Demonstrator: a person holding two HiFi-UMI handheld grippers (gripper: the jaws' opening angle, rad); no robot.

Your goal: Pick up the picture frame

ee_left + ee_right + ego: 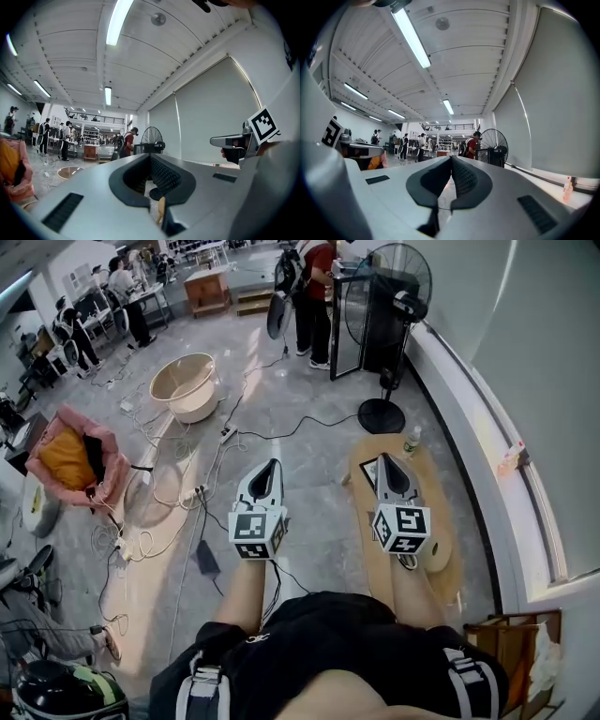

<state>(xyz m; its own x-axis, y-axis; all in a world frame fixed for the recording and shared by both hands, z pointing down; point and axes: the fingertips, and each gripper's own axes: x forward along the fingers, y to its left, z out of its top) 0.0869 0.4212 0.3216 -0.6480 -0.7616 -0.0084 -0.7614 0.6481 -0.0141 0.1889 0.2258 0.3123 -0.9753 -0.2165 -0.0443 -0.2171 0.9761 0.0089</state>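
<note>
Down by the window wall, a person stands over a low oval wooden tabletop [436,507] and holds both tools out level. The grey plastic left gripper [271,466] hangs over the bare concrete floor [309,442]. Its dark ribbed fingers [165,176] are clenched together with nothing between them. The matching right gripper [386,459] is held above the tabletop, and its fingers [467,178] are pressed together on nothing as well.

A flat picture frame [367,471], dark-edged with a pale face, lies at the far end of the tabletop. From above it is partly hidden behind the right gripper, with only its left part showing. A small clear plastic bottle [410,442] stands near it, by the far edge. Past the tabletop a black pedestal fan [388,289] stands beside the wall. Well off to the left, a cream round plastic tub [185,386] sits among white cables [159,493] strewn across the floor.
</note>
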